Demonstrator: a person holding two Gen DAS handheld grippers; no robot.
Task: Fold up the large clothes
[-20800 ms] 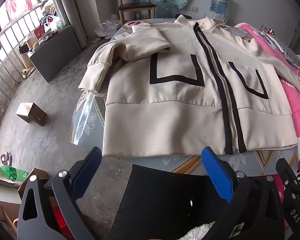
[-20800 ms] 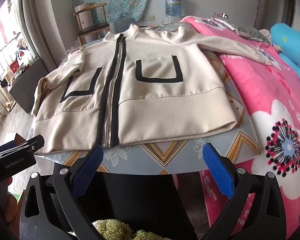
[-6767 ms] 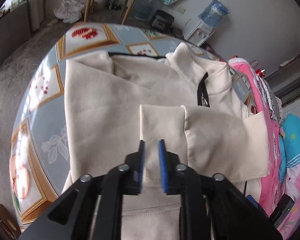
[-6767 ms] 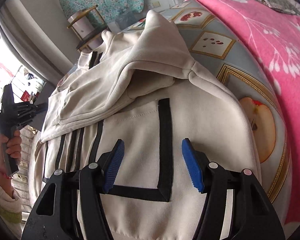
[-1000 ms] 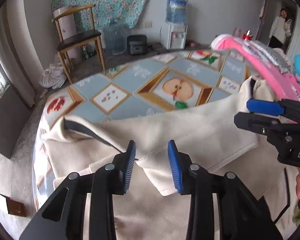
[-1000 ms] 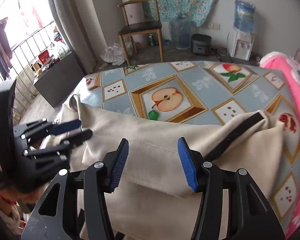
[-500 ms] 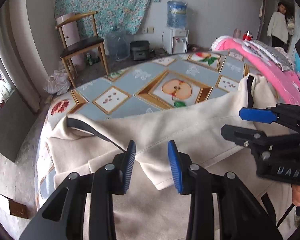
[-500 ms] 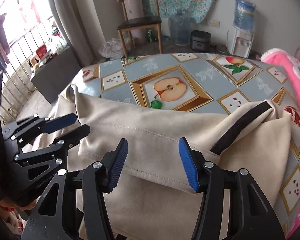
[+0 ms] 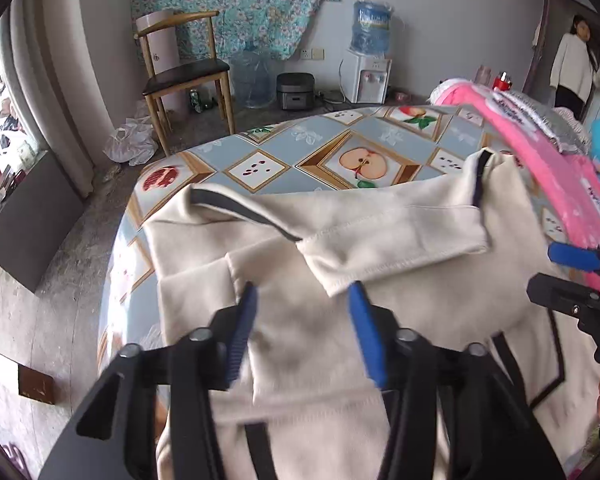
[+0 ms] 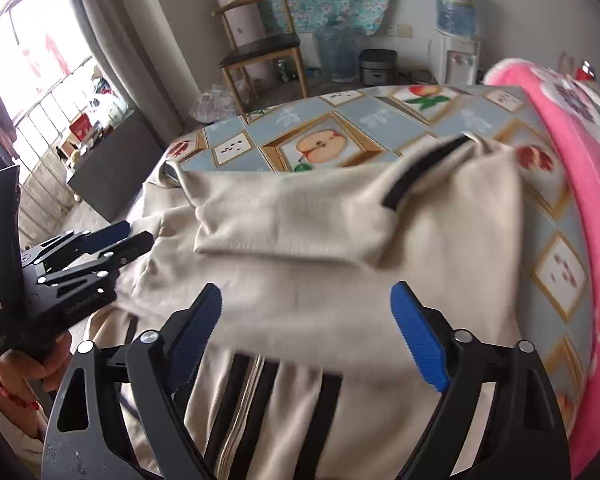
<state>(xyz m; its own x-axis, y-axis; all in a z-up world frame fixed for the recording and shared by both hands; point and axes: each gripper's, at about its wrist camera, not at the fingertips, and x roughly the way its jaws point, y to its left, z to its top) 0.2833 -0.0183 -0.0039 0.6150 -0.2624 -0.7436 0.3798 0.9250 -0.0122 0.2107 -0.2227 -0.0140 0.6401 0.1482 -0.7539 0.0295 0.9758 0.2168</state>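
**A:** Where is the garment?

**B:** A cream jacket (image 9: 340, 240) with black trim lies folded on a table (image 9: 324, 148) whose cloth shows fruit pictures. In the left wrist view it fills the middle and lower frame. Its folded-over hem (image 9: 400, 256) forms a loose flap across the centre, with one corner hanging toward the camera.

**A:** How is the left gripper (image 9: 302, 316) posed?

**B:** It enters from the bottom centre, angled down at the jacket. Its jaws have just been opening and now stand partly apart. The cream fabric shows in the gap, but the blue pads (image 9: 362, 332) do not press on it. The flap's corner sits just above the right-hand pad.

**A:** And the right gripper (image 10: 306, 320)?

**B:** In its own view it also rises from the bottom edge, tilted down over the jacket. Its jaws have just been opening and now stand wide, and they clamp nothing. The picture is blurred around the cloth below them.

**A:** Can either hand be seen?

**B:** Yes. At the lower left of the right wrist view, a hand (image 10: 32, 364) grips the left tool's black handle, a red bead bracelet (image 10: 14, 398) at the wrist. At the right edge of the left wrist view, the right gripper juts in, jaws apart.
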